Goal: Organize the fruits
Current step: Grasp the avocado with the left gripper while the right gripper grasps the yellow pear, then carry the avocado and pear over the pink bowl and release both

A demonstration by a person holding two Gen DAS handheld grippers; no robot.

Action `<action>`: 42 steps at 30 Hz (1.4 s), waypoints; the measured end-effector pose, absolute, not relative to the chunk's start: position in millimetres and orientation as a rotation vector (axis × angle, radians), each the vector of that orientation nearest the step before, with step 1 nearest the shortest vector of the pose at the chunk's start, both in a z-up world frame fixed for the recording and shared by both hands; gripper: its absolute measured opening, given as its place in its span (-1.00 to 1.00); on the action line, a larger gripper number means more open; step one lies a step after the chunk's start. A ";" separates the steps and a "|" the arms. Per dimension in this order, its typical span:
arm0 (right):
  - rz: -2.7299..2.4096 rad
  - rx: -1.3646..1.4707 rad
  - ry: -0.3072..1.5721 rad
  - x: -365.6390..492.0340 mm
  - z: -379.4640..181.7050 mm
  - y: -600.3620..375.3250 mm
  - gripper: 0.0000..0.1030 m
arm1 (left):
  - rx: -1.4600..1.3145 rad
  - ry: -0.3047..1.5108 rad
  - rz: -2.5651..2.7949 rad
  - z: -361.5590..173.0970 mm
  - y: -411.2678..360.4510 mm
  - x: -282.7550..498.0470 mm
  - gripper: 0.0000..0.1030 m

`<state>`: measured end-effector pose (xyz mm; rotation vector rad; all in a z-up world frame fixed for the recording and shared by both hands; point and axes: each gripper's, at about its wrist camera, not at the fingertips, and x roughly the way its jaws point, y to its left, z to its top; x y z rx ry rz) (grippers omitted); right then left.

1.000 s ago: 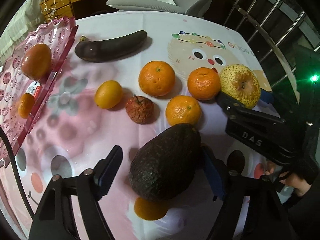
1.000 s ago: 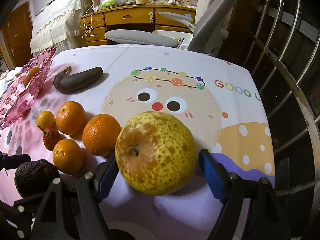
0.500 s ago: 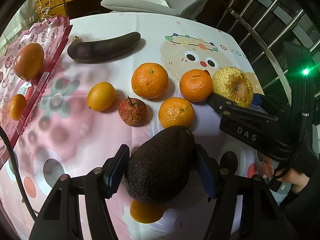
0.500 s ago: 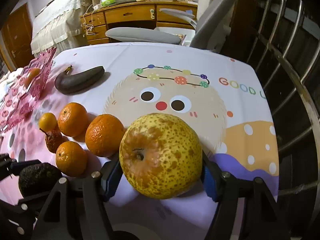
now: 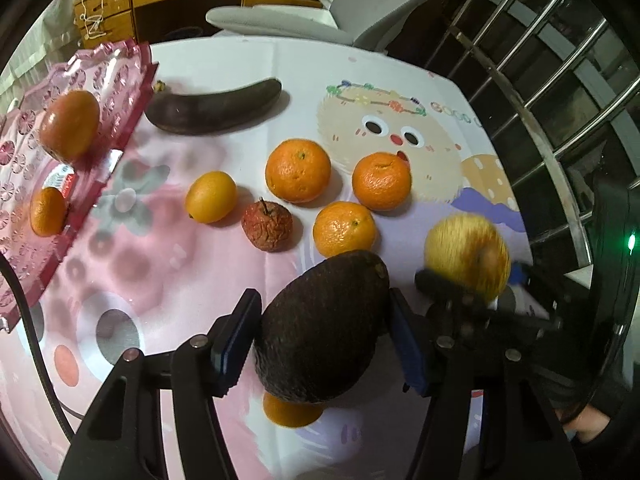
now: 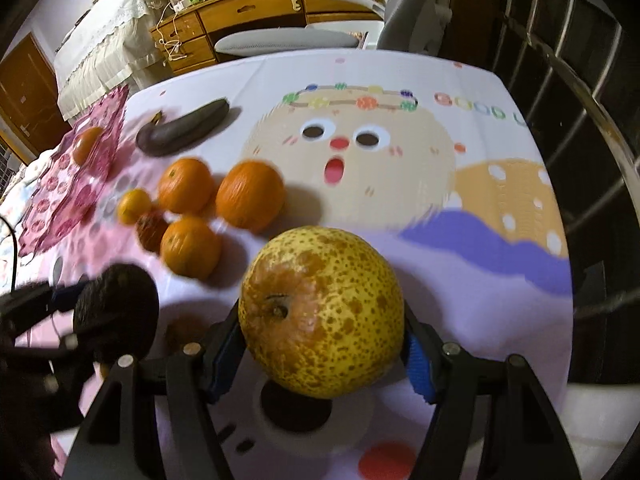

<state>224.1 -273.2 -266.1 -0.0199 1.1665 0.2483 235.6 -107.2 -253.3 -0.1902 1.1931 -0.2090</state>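
Left gripper [image 5: 323,338], jaws just closed further, pinched the dark, rough-skinned avocado [image 5: 324,326] between its blue pads. Right gripper [image 6: 322,350] clamped the speckled yellow pear [image 6: 322,312], both pads against its flanks. Three round oranges [image 5: 298,170], a small yellow citrus [image 5: 211,197], a wrinkled red fruit [image 5: 267,225] and a blackened banana [image 5: 214,108] lay on the cartoon-printed tablecloth [image 5: 168,264]. The pink patterned plastic tray [image 5: 120,76] overhung the cloth's left edge, holding two fruits; bare cloth lay between tray and avocado.

Dim indoor light, motion blur
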 end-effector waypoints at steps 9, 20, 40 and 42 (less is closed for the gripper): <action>0.265 -0.010 1.178 186.7 -245.9 -263.6 0.34 | -0.203 1.128 -0.220 -230.5 -92.7 215.7 0.09; 0.266 -0.042 1.113 164.0 -213.6 -238.8 0.34 | -0.205 1.076 -0.248 -211.0 -65.1 192.7 -0.14; 0.148 0.052 1.043 142.8 -168.9 -181.5 0.34 | -0.117 1.045 -0.428 -148.2 -3.1 172.2 -0.15; 0.148 0.066 1.030 141.7 -162.2 -173.0 0.34 | -0.110 1.031 -0.438 -136.6 9.1 173.3 -0.15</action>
